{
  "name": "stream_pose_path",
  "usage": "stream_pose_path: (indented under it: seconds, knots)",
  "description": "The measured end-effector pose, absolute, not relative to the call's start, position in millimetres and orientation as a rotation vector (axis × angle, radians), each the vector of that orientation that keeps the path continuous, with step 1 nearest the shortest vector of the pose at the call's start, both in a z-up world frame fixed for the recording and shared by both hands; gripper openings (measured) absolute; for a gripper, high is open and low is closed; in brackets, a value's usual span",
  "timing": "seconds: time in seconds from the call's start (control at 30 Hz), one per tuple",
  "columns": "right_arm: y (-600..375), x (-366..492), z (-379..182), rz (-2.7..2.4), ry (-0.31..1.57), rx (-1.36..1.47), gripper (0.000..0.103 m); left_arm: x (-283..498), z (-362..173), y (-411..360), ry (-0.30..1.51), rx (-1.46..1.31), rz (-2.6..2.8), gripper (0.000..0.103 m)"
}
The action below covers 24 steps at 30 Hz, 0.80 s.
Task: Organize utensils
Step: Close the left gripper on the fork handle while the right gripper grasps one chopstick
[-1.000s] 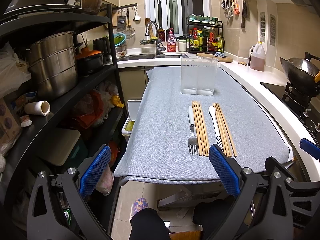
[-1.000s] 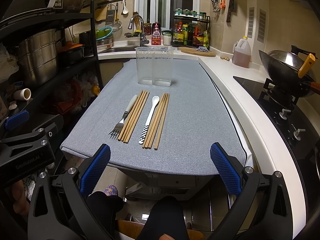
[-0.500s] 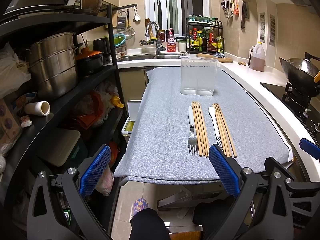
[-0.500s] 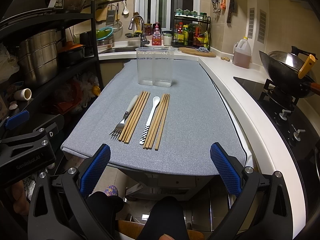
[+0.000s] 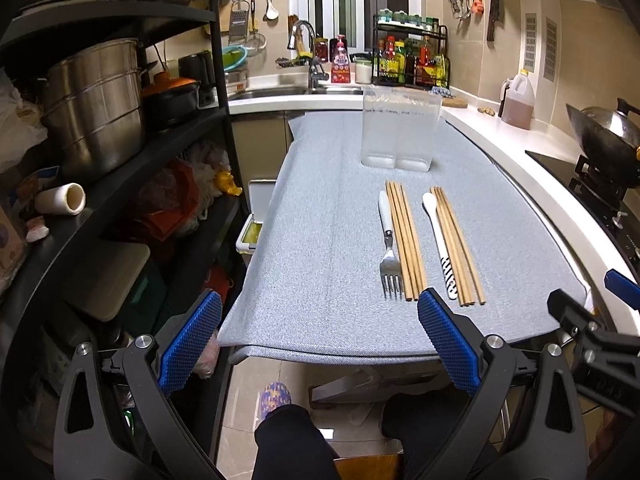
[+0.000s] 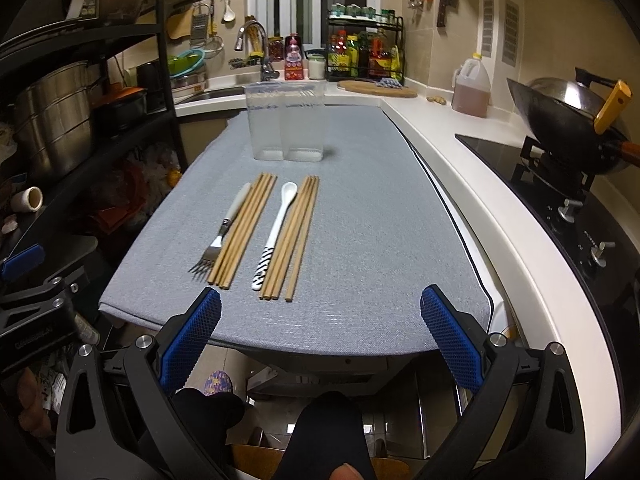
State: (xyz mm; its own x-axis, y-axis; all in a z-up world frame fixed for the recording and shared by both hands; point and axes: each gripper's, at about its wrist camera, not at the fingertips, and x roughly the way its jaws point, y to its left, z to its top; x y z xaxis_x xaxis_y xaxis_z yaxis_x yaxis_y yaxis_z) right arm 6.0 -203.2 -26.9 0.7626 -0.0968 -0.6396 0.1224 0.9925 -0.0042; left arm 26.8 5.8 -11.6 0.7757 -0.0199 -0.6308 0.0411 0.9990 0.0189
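On the grey cloth point(image 5: 320, 216) point(image 6: 376, 224) lie a white-handled fork point(image 5: 389, 248) point(image 6: 222, 236), a bundle of wooden chopsticks point(image 5: 405, 236) point(image 6: 244, 228), a white spoon with a striped handle point(image 5: 439, 240) point(image 6: 276, 232) and a second chopstick bundle point(image 5: 456, 240) point(image 6: 294, 236). Behind them stands a clear two-compartment holder point(image 5: 400, 128) point(image 6: 285, 120), upright with nothing visible in it. My left gripper point(image 5: 320, 340) hangs open at the cloth's near edge, left of the utensils. My right gripper point(image 6: 320, 336) is open too, at the near edge, holding nothing.
A black shelf rack point(image 5: 120, 128) with steel pots point(image 5: 92, 100) stands on the left. A white counter point(image 6: 480, 184) runs along the right, with a wok point(image 6: 568, 120) on the stove and an oil jug point(image 6: 472, 88). The sink point(image 5: 280, 90) is at the back. A person's knees point(image 6: 320, 432) show below.
Both grippers have crept slightly forward toward the table; the utensils and holder have not moved.
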Motion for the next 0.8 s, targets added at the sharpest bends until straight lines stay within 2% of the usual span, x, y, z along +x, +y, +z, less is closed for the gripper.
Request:
stream_pose_path:
  seconds: [0.33,0.4,0.8]
  knots:
    - [-217.5,47.8,-66.9,-0.157,0.786,0.053,0.098,73.1,-45.6,-0.4,0.748,0.029,-0.078,0.094]
    - [-218.7,55.4,-70.8,-0.155,0.788,0.059,0.098,84.3,-51.8,-2.8,0.768,0.018,-0.091,0.091]
    - [-215.5,84.3,-93.8,-0.135,0.773,0.044,0.098,118.7,-79.3,-23.2,0.807,0.011,-0.137,0.087]
